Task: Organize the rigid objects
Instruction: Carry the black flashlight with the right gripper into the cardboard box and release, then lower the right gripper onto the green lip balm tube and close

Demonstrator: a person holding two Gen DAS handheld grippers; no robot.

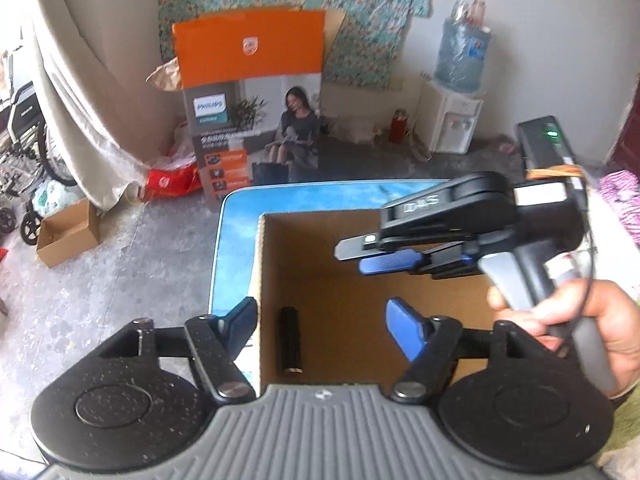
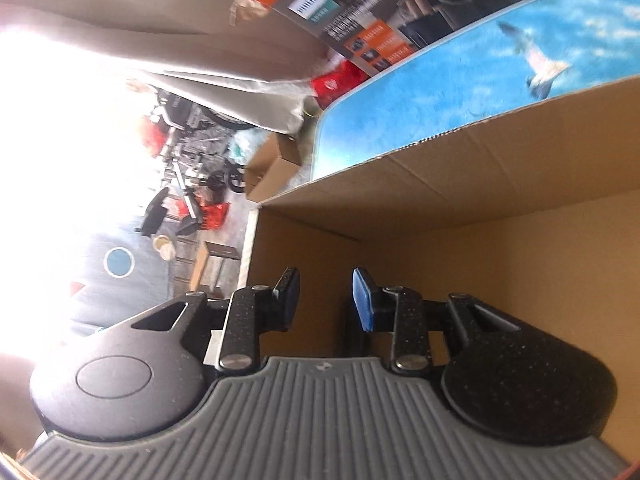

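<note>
Both grippers, left gripper and right gripper, hover with released, empty jaws over the cardboard box, where a black cylinder lies stowed.

The left tongs stand with their blue-padded fingers spread wide, nothing between them, pointing forward and down. The right tongs reach in from the right side of the left wrist view, turned on their side so one finger lies above the other, the two nearly closed with only a thin gap. In the right wrist view the right tongs show a narrow gap and grip nothing. The person's right hand wraps the handle, fingers curled round the trigger.
</note>
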